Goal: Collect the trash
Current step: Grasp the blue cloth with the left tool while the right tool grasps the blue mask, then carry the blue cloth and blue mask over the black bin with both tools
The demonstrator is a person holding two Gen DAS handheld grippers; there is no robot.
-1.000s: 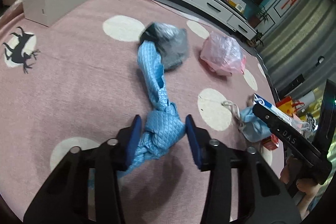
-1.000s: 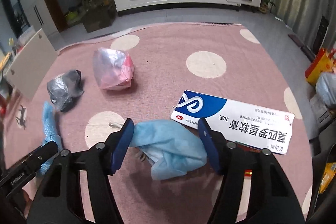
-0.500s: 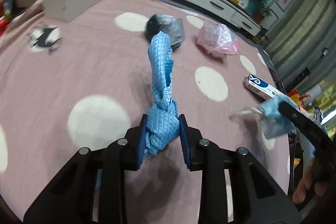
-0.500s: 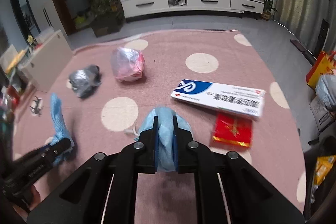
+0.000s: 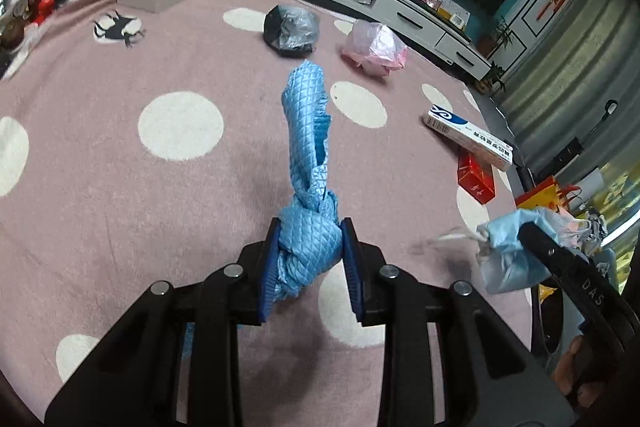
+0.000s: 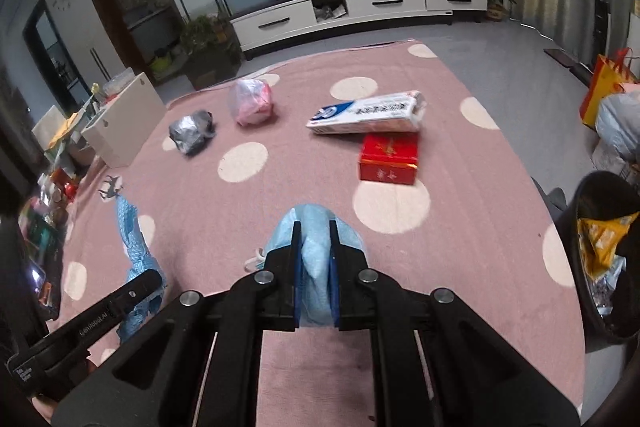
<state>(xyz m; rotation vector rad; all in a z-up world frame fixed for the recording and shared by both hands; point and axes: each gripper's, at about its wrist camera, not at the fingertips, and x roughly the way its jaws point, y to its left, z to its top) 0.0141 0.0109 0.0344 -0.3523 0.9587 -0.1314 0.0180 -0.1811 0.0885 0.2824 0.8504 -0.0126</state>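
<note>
Two loads up, both marginal. Left hand-held gripper (image 5: pixel 308 259) is nearly shut, pads squeezing the knot of a quilted shiny blue cloth strip (image 5: pixel 306 131); its long tail runs ahead of the fingers and could snag the pink dotted carpet (image 5: pixel 120 179) or swing loose. Right hand-held gripper (image 6: pixel 314 267) is clamped fully onto a crumpled pale-blue face mask (image 6: pixel 312 227); thin fabric may slip out, and its white ear loop dangles left. Black bin (image 6: pixel 600 259) sits right of it; a miss there is possible.
</note>
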